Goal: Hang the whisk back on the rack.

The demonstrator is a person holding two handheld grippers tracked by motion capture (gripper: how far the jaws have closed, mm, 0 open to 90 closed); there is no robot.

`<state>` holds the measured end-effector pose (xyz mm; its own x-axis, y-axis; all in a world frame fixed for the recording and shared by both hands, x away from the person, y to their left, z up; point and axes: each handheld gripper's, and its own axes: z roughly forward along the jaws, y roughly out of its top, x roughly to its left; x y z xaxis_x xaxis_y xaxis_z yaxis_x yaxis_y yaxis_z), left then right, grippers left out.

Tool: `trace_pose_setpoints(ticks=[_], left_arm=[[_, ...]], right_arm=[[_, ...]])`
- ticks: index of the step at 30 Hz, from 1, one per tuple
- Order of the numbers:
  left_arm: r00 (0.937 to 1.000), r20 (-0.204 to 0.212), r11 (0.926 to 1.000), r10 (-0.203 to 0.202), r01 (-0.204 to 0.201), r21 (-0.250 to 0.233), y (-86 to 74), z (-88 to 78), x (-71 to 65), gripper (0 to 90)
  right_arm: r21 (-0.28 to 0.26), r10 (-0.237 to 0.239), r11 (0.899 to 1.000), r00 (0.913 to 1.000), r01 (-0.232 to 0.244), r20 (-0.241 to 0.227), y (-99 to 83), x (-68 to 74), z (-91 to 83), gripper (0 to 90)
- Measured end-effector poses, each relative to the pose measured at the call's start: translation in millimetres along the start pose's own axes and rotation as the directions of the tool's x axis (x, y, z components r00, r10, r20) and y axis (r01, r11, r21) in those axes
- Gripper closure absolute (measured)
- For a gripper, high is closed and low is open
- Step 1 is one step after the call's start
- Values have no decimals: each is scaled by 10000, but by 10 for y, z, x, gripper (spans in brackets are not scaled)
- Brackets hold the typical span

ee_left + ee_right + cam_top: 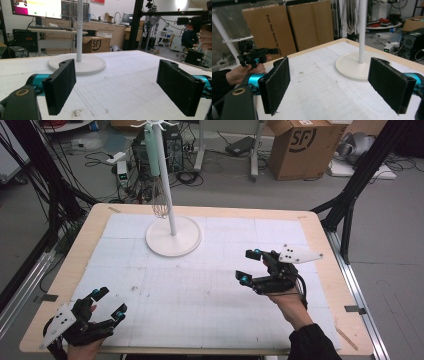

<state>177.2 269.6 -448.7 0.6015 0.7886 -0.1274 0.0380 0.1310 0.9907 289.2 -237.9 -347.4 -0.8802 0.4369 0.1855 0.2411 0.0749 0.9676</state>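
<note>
A white stand (173,236) with a round base rises at the back middle of the white mat (210,295). A wire whisk (160,204) with a pale green handle hangs from its top hooks. My left gripper (111,301) rests low at the mat's front left corner, its jaws open with nothing between them. My right gripper (246,265) is held over the right half of the mat, pointing left, also open and empty. The left gripper view looks past my open left gripper (125,85) to the stand's base (77,65). In the right gripper view, the base (354,66) lies beyond my right gripper (337,85).
The mat covers a wooden table (100,212) with a bare border all round. Black frame legs (350,200) stand at the right and left sides. Behind the table are a cardboard box (300,145), cables and electronics on the floor.
</note>
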Motion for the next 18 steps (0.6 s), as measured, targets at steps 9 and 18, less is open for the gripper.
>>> trace_pose_setpoints(ticks=[9, 18], left_arm=[[9999, 123, 9999, -94, 95, -49, 5, 6, -17, 165], [9998, 209, 10000, -40, 40, 21, 2, 12, -35, 165]], right_arm=[[-180, -192, 9996, 9987, 201, 469, -322, 102, -183, 214], [-185, 175, 9997, 9942, -157, 1061, -616, 133, -229, 151]])
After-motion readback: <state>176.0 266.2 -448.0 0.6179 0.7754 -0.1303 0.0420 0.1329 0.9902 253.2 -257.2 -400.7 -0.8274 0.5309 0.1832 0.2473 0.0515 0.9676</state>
